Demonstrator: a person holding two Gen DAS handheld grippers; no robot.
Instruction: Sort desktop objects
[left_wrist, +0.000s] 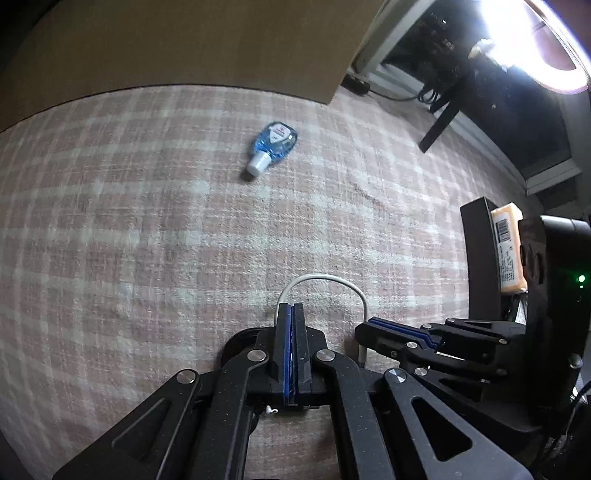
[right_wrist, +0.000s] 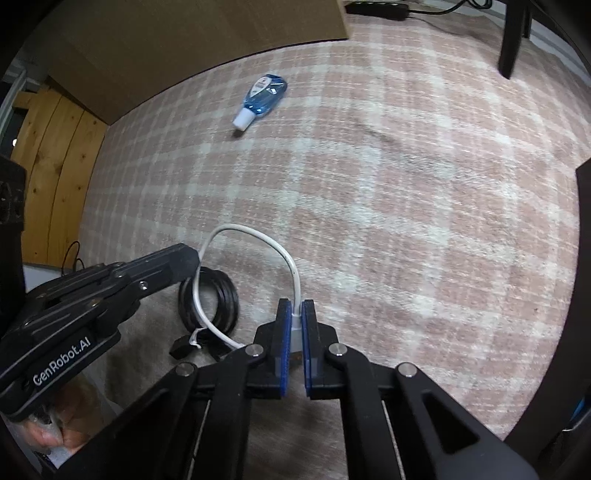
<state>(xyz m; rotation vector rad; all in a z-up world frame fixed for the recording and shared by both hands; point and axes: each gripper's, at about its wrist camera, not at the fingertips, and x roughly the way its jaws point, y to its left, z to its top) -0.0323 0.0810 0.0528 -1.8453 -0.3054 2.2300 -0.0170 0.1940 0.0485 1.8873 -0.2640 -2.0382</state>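
- My left gripper (left_wrist: 291, 314) has its blue-padded jaws pressed together on the white cable (left_wrist: 325, 280); the cord leaves the tips and arches over toward my other tool.
- My right gripper (right_wrist: 295, 314) is nearly closed, pinching the white plug end of that same cable (right_wrist: 258, 240) between its pads, so both tools hold one short cord with a loop standing up between them.
- From the right wrist view, the rest of the white cord runs down across a coil of black cable (right_wrist: 208, 299) lying on the plaid tablecloth (right_wrist: 406, 184), just beside my left tool.
- A small black plug (right_wrist: 181, 345) sits by that coil, next to a white tie.
- The blue sanitizer bottle (left_wrist: 271, 146) lies on its side well apart from both tools, toward the far edge of the cloth, white cap pointing back at me.
- A brown cardboard box (left_wrist: 184, 44) stands along the far edge, just behind the bottle.
- In the left wrist view an orange packet (left_wrist: 508, 251) with a barcode stands in a black holder (left_wrist: 480, 258) at the right edge.
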